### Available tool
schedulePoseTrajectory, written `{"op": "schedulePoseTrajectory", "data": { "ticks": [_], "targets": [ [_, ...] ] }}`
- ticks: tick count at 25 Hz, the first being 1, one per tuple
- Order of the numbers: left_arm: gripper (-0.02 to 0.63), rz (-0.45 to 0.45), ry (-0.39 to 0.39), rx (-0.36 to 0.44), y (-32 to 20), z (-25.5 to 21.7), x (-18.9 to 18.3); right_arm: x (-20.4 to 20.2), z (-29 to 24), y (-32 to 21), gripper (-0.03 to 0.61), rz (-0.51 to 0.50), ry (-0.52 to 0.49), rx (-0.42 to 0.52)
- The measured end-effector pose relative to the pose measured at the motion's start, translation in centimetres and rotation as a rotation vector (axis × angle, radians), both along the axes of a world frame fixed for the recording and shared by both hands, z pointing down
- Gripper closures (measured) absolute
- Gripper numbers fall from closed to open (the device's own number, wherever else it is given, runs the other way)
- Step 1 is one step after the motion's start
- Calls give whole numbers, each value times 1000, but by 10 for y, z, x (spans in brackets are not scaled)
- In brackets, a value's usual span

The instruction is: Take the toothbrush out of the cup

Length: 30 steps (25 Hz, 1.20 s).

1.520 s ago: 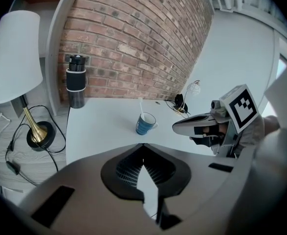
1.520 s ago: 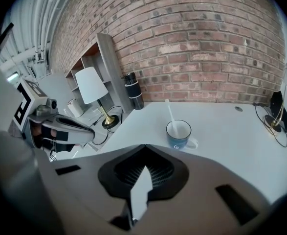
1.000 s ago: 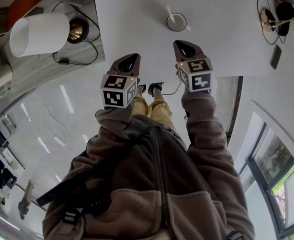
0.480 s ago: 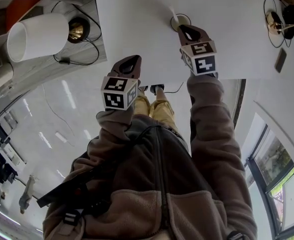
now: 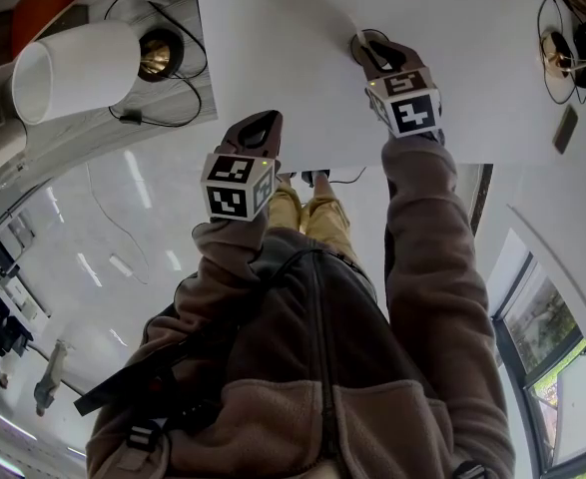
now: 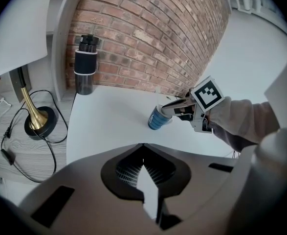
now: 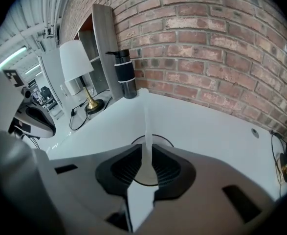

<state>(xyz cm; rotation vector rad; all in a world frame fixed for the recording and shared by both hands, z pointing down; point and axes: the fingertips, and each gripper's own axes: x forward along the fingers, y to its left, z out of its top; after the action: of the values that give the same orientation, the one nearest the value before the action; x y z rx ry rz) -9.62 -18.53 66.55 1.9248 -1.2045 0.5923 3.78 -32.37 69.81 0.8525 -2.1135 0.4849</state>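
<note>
A blue cup (image 6: pixel 157 119) stands on the white table (image 5: pixel 283 58), its dark rim (image 5: pixel 362 38) just past my right gripper. A white toothbrush (image 7: pixel 145 124) stands upright in it. My right gripper (image 5: pixel 376 54) is over the cup, jaws shut on the toothbrush handle just above the rim (image 7: pixel 164 142). In the left gripper view the right gripper (image 6: pixel 168 109) reaches over the cup's top. My left gripper (image 5: pixel 257 128) hovers at the table's near edge, shut and holding nothing.
A lamp with a white shade (image 5: pixel 73 68) and brass base (image 5: pixel 153 60) sits left on a grey shelf with cables. A black bottle (image 6: pixel 85 65) stands by the brick wall (image 7: pixel 221 43). Headphones and cords (image 5: pixel 572 43) and a phone (image 5: pixel 565 128) lie at right.
My right gripper has moved forward from the table's near edge to the cup and closed round the toothbrush handle. The left gripper has stayed put.
</note>
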Motion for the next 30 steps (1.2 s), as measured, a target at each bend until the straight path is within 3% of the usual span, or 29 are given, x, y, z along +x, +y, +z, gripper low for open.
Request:
{"op": "schedulePoseTrajectory", "data": {
  "ticks": [21,30],
  "targets": [
    [609,-19,0,-28,9,9,-8,-6,16,-9,523,-31,122,30],
    [609,-11,-2,-2,6,-3,-9,1,-6,-8,528,13,90,97]
  ]
}}
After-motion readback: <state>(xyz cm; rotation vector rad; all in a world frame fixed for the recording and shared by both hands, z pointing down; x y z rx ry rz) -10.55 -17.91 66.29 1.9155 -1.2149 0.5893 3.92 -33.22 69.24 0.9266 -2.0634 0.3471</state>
